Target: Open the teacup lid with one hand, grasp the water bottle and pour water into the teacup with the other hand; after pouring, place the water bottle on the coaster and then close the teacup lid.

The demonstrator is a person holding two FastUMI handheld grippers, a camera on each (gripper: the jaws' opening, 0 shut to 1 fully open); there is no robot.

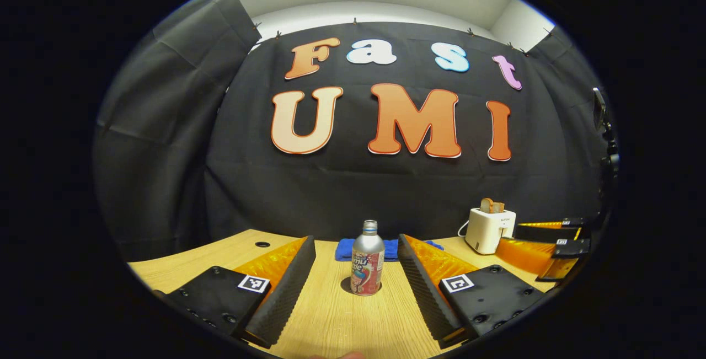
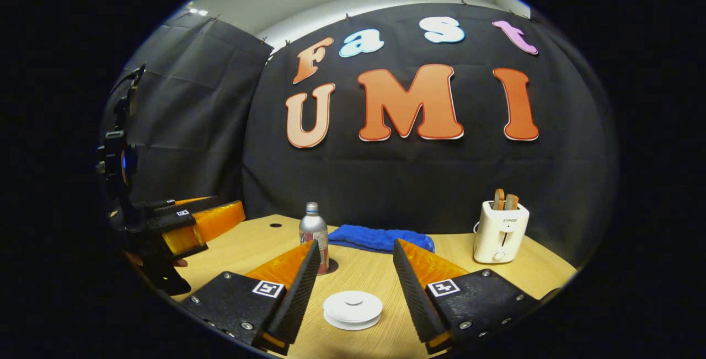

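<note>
A silver water bottle [image 1: 367, 260] with a red label stands upright on a dark round coaster [image 1: 359, 288] on the wooden table. My left gripper [image 1: 356, 240] is open, with the bottle ahead between its fingers and untouched. In the right gripper view, the white teacup with its lid on [image 2: 353, 309] sits low between the fingers of my open right gripper [image 2: 356, 243], which touch nothing. The bottle [image 2: 314, 233] stands farther back on the left there. The left gripper [image 2: 187, 225] shows at the far left, held by a hand.
A blue cloth [image 2: 380, 237] lies at the back of the table [image 2: 375, 276] near the wall. A white toaster [image 2: 500, 231] with toast in it stands at the back right. The right gripper [image 1: 551, 243] shows beside the toaster [image 1: 488, 229] in the left gripper view.
</note>
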